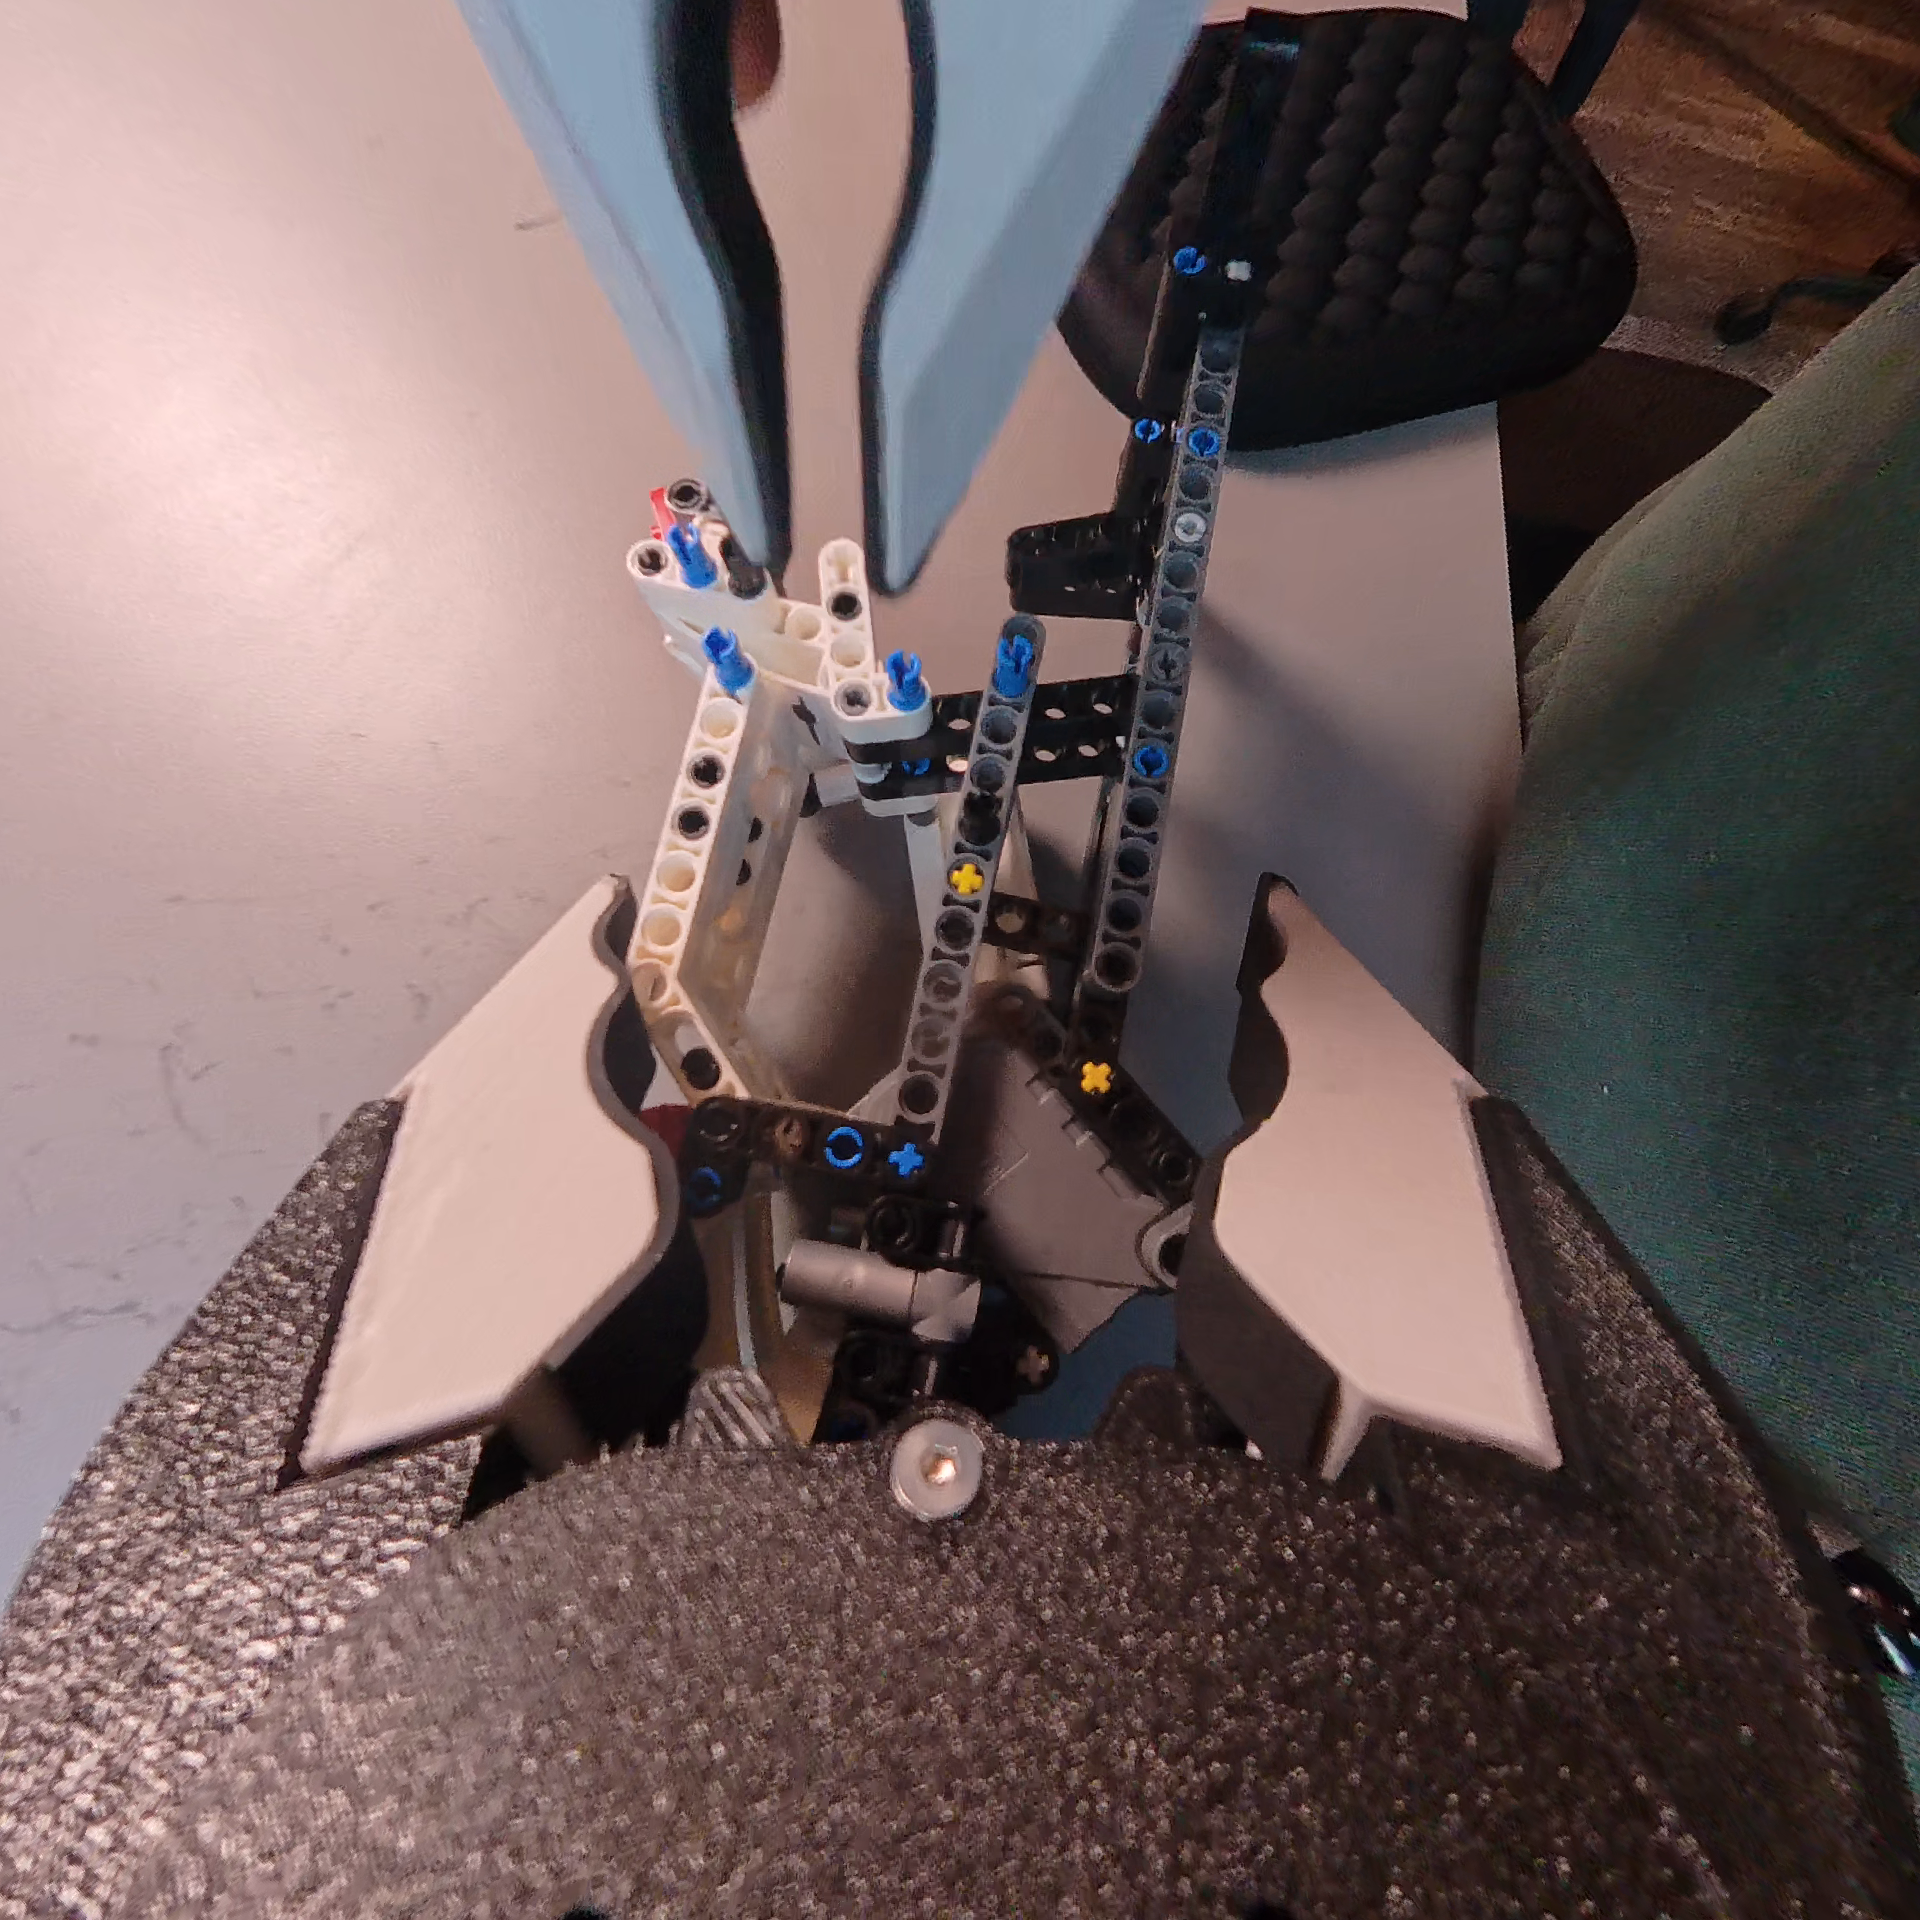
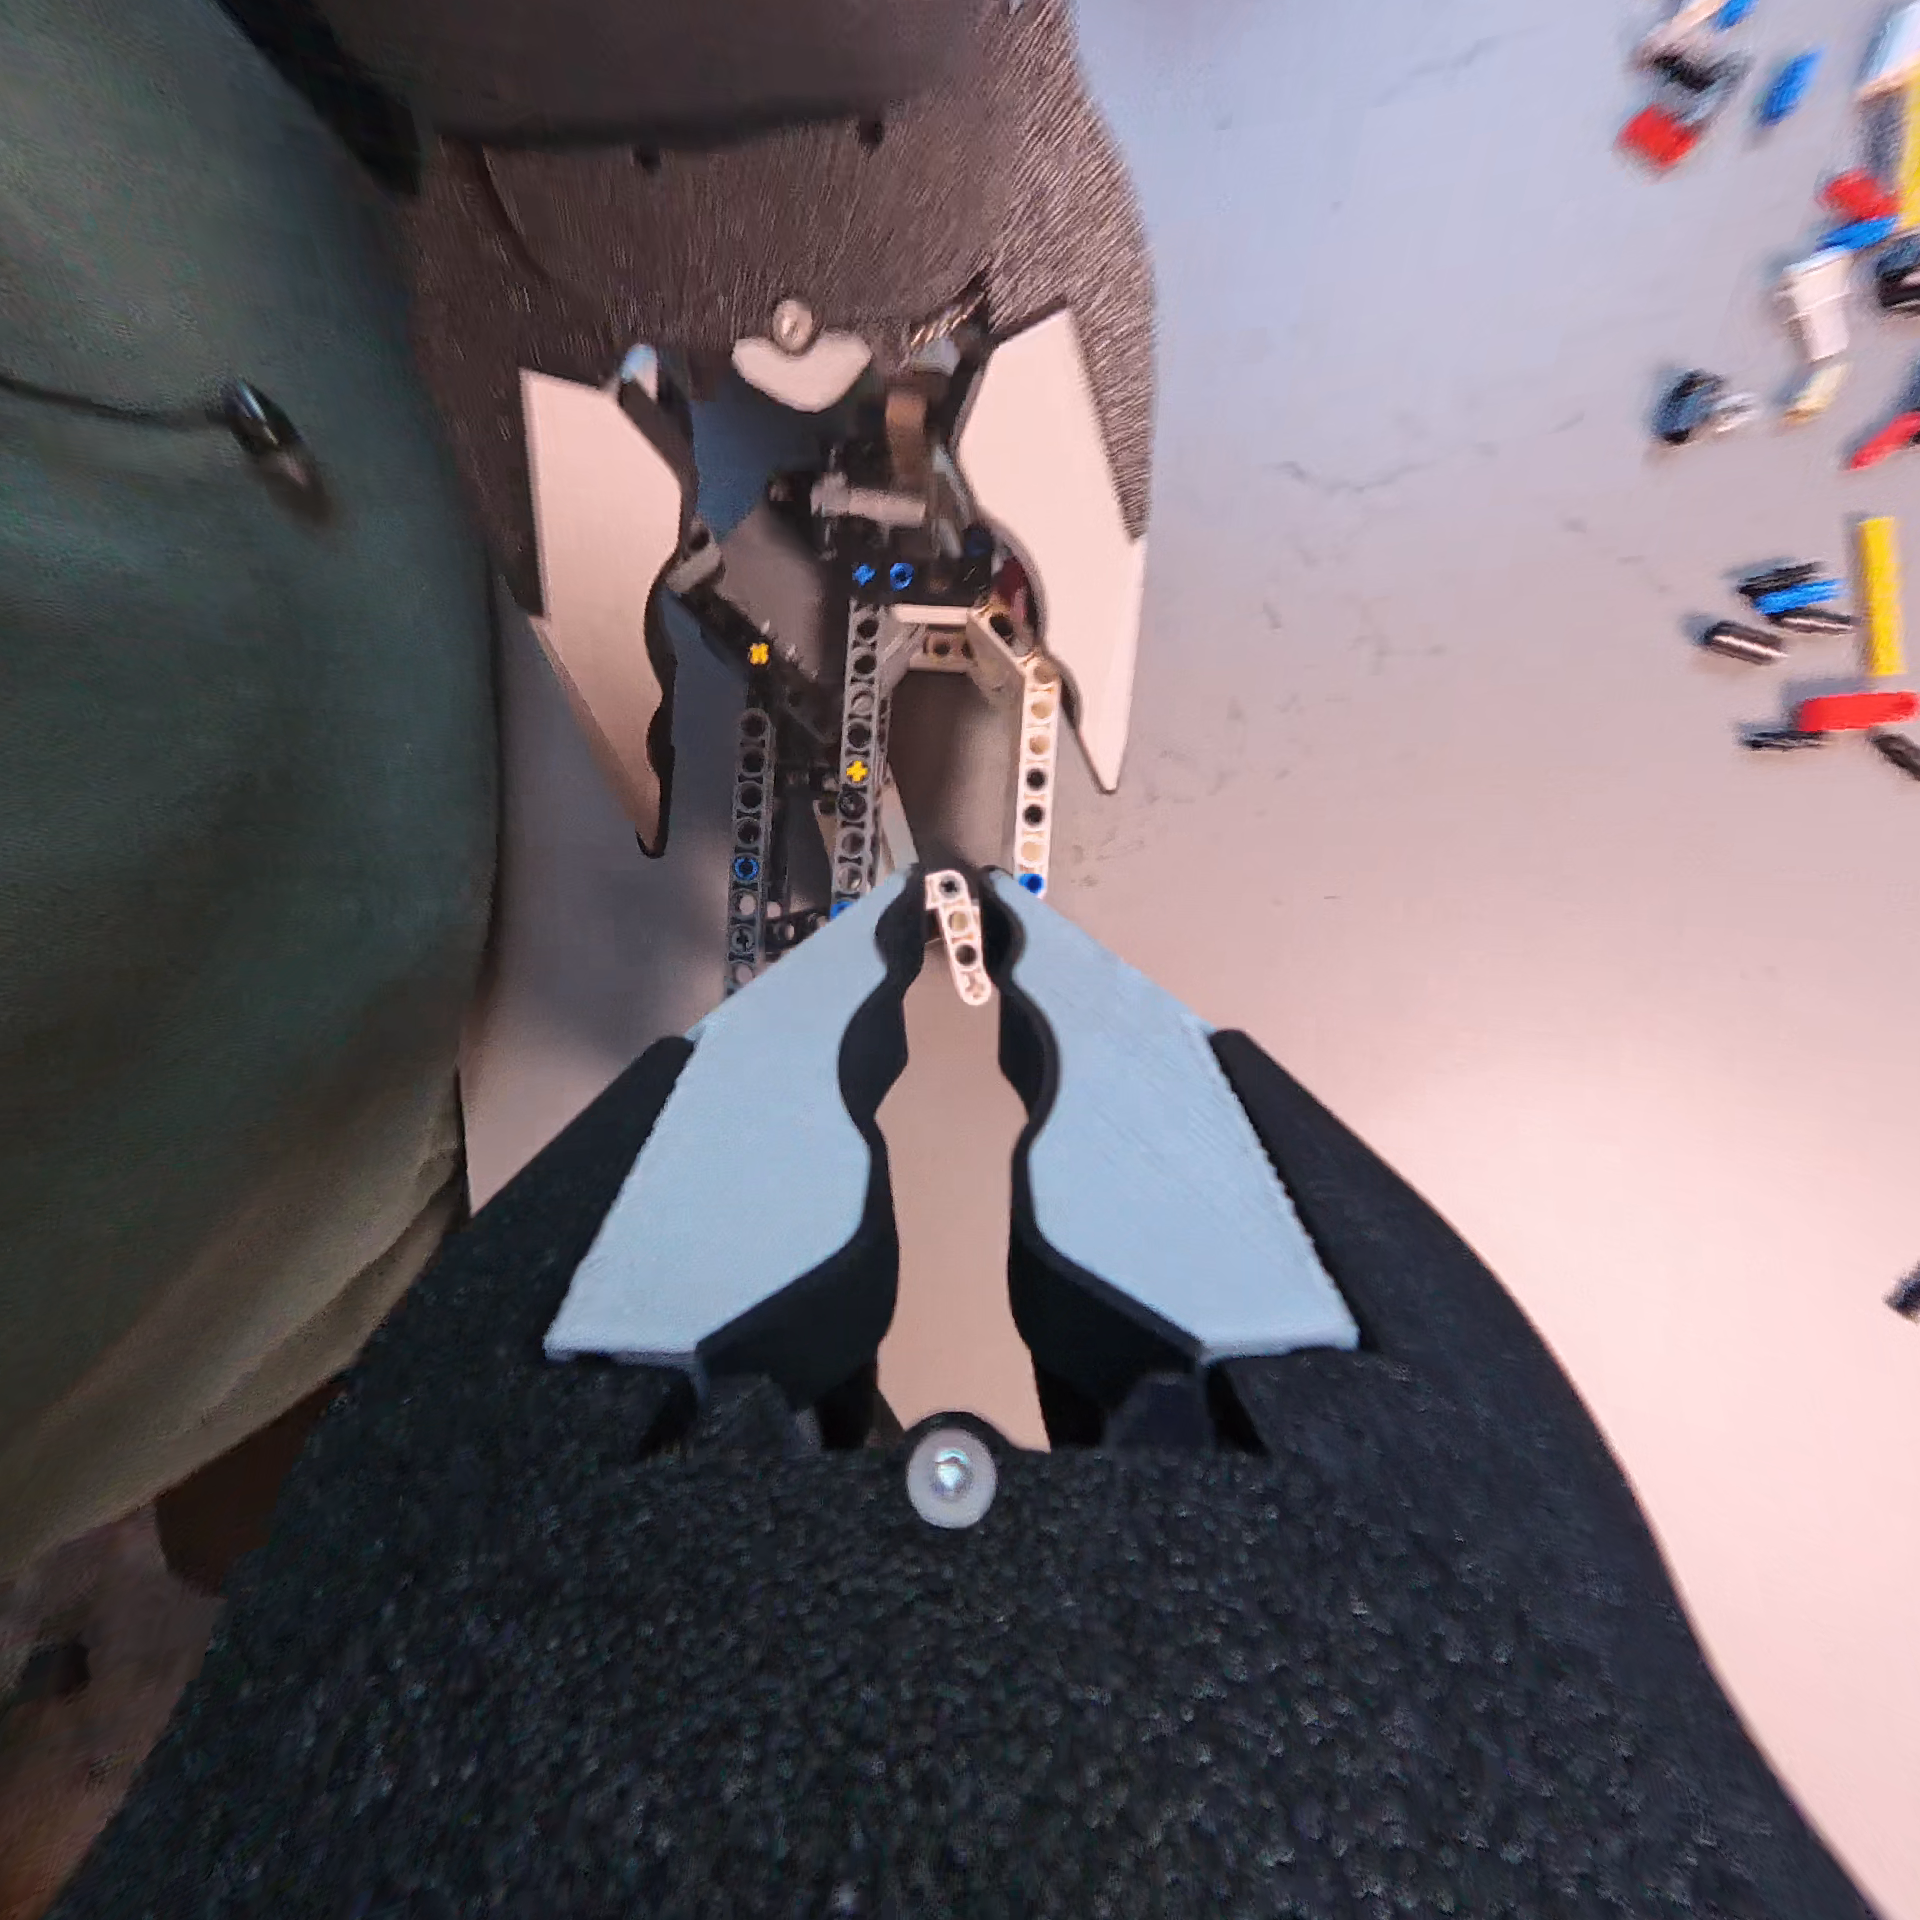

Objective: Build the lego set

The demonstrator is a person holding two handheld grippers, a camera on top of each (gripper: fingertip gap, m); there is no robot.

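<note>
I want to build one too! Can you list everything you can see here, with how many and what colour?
Lego model: one, white, grey and black beams with blue pins and yellow crosses, held up over the table.
Small white beam: one, between the right gripper's fingers, at the model's far end.
Loose Lego pieces: many, red, blue, yellow, black, white, scattered on the table's far right.
Table: one, pale.
Chair: one, black, beyond the table.
Green garment: one, the person's, beside the model.
Left gripper: one, grey fingers, clamped around the model's base.
Right gripper: one, grey fingers, pinching the small beam.
</note>
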